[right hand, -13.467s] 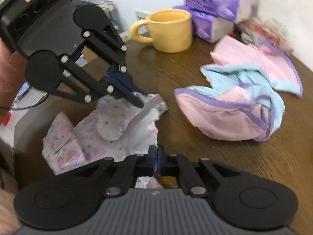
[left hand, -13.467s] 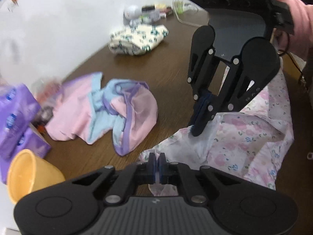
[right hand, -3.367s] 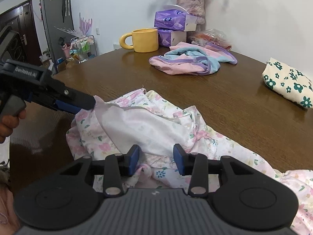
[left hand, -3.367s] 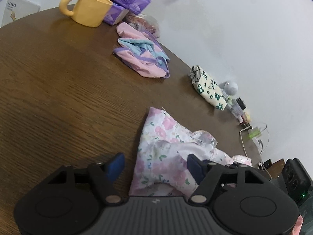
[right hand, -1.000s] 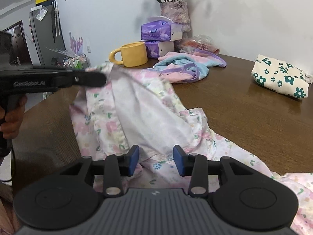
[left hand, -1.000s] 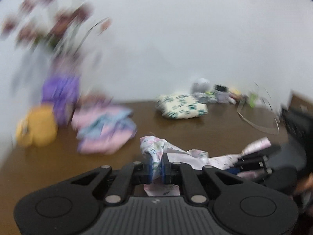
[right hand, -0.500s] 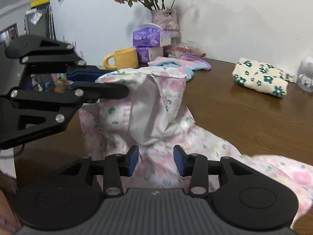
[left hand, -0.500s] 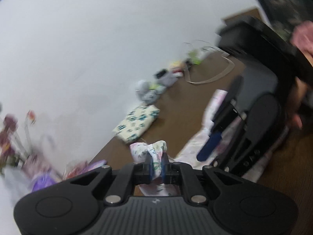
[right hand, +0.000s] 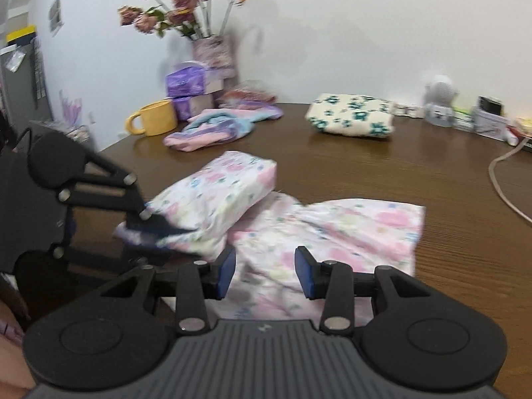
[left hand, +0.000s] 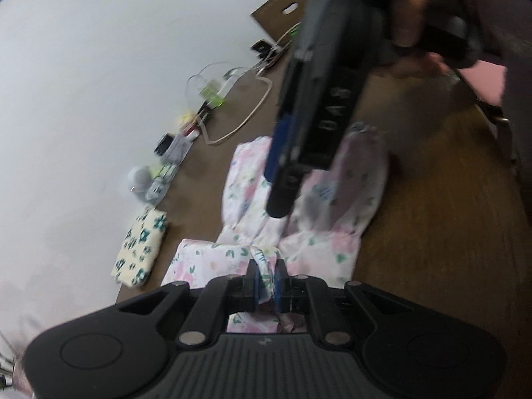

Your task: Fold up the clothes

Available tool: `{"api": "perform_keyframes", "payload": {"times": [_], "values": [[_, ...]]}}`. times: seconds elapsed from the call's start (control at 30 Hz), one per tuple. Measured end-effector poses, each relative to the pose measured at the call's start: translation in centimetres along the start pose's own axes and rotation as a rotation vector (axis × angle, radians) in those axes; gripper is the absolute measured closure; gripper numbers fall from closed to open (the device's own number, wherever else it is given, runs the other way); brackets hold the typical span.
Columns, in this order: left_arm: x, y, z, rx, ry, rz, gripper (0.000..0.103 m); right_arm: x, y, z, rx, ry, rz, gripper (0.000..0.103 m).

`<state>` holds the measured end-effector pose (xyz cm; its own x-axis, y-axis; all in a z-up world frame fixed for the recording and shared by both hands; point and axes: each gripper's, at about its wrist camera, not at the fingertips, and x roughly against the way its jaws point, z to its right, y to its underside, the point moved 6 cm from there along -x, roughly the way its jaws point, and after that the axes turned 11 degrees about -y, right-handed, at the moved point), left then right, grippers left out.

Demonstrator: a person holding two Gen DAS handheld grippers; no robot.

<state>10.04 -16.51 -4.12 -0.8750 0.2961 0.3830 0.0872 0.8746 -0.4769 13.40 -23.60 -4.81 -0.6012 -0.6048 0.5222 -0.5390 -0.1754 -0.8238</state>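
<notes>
A pink floral garment [right hand: 332, 229] lies on the brown wooden table [right hand: 432, 173], with one part folded over into a thick flap [right hand: 219, 193]. My left gripper [left hand: 265, 281] is shut on an edge of this garment; it shows in the right wrist view [right hand: 159, 226] pinching the flap's near-left edge. The garment also spreads out in the left wrist view [left hand: 319, 219]. My right gripper [right hand: 265, 271] is open and empty just above the flat part of the garment; it hangs over the cloth in the left wrist view [left hand: 282, 193].
A folded cream cloth with green flowers [right hand: 352, 118] and a pink-and-blue crumpled garment [right hand: 212, 129] lie farther back. A yellow mug [right hand: 154, 123], purple tissue packs [right hand: 188, 83] and a flower vase [right hand: 212, 53] stand at the back left. Small items and a cable [right hand: 498, 179] lie at the right.
My left gripper has carried the garment's edge across and down, laying a folded flap over the rest. My right gripper stays open above the cloth.
</notes>
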Motion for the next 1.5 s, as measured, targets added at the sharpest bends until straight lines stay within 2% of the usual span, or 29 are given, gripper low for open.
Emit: {"api": "perform_keyframes", "payload": {"times": [0.17,0.33,0.37,0.4,0.47,0.53,0.7,0.77,0.93,1.03,1.1,1.23,1.4,1.5], "values": [[-0.5,0.1,0.7,-0.008,0.032,-0.027,0.094,-0.8,0.3,0.6,-0.021,-0.006,-0.012,0.063],[-1.1,0.4,0.9,0.01,0.044,-0.046,0.085,-0.8,-1.8,-0.9,0.016,-0.056,0.053,0.063],[-1.2,0.4,0.7,0.022,0.045,-0.049,0.078,-1.2,-2.3,-1.2,0.027,-0.069,0.052,0.063],[-1.2,0.4,0.6,0.034,0.046,-0.051,0.066,-1.7,-2.8,-1.6,0.038,-0.082,0.052,0.064],[-0.9,0.4,0.2,0.063,0.034,-0.043,0.053,-2.9,-3.6,-1.6,0.047,-0.101,0.035,0.067],[-0.2,0.5,-0.6,0.095,0.035,-0.022,0.052,-4.3,-3.9,-1.2,0.038,-0.103,0.007,0.074],[2.7,1.9,-3.7,0.243,0.074,0.028,0.048,-6.0,-3.6,0.1,-0.001,-0.091,-0.03,0.078],[3.6,3.0,-5.4,0.331,0.079,0.03,0.047,-6.1,-3.2,0.2,-0.005,-0.088,-0.039,0.078],[4.2,5.9,-9.7,0.606,0.065,-0.014,0.048,-5.6,-2.8,-0.3,0.003,-0.088,-0.052,0.078],[2.4,6.1,-11.6,0.756,0.12,-0.04,0.049,-5.4,-2.5,-0.7,0.007,-0.089,-0.06,0.078],[1.0,6.0,-10.9,0.754,0.137,-0.068,0.054,-5.2,-2.3,-0.9,0.01,-0.089,-0.066,0.078],[0.2,5.7,-7.7,0.673,0.184,-0.092,0.057,-4.5,-2.6,-1.1,0.013,-0.083,-0.052,0.077],[-0.3,4.8,-4.8,0.518,0.138,-0.096,0.056,-4.0,-4.8,-1.0,0.026,-0.067,0.003,0.077],[-0.6,4.6,-4.3,0.487,0.119,-0.101,0.056,-5.6,-5.9,-0.8,0.038,-0.07,-0.011,0.077]]}}
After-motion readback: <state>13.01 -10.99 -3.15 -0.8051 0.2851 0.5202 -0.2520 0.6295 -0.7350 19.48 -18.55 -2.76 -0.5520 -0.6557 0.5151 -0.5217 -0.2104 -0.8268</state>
